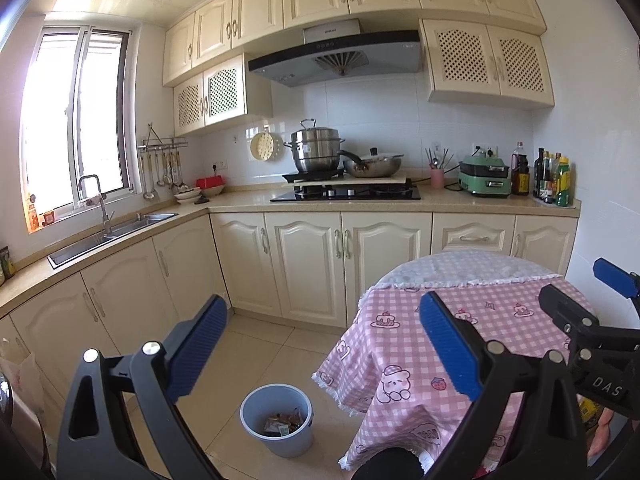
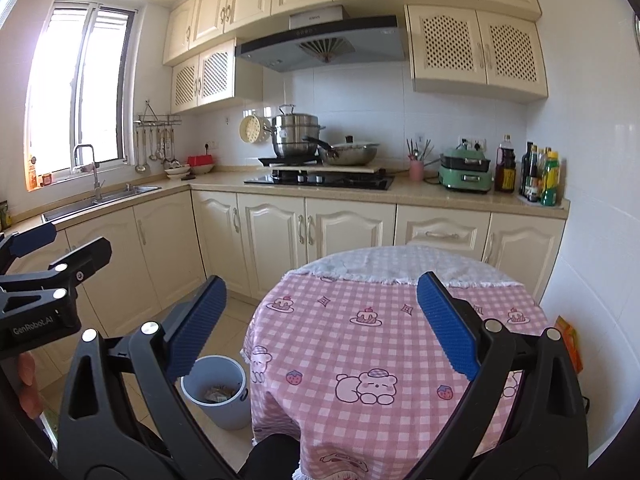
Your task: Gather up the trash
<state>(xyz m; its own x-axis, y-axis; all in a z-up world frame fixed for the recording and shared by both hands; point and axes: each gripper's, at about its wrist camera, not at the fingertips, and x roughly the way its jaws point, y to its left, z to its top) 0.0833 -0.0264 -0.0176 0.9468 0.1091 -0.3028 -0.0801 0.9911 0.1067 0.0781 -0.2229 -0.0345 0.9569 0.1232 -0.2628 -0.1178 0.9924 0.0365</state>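
You are holding your left claw (image 1: pixel 320 344) up in the air with its blue ribbed fingers (image 1: pixel 198 344) spread wide and nothing between them. Your right claw (image 2: pixel 322 326) is hanging in the same way, its fingers (image 2: pixel 448 324) parted wide and gripping nothing. The two are sitting side by side at about the same height, each one showing at the edge of the other's view, both pointing forward.
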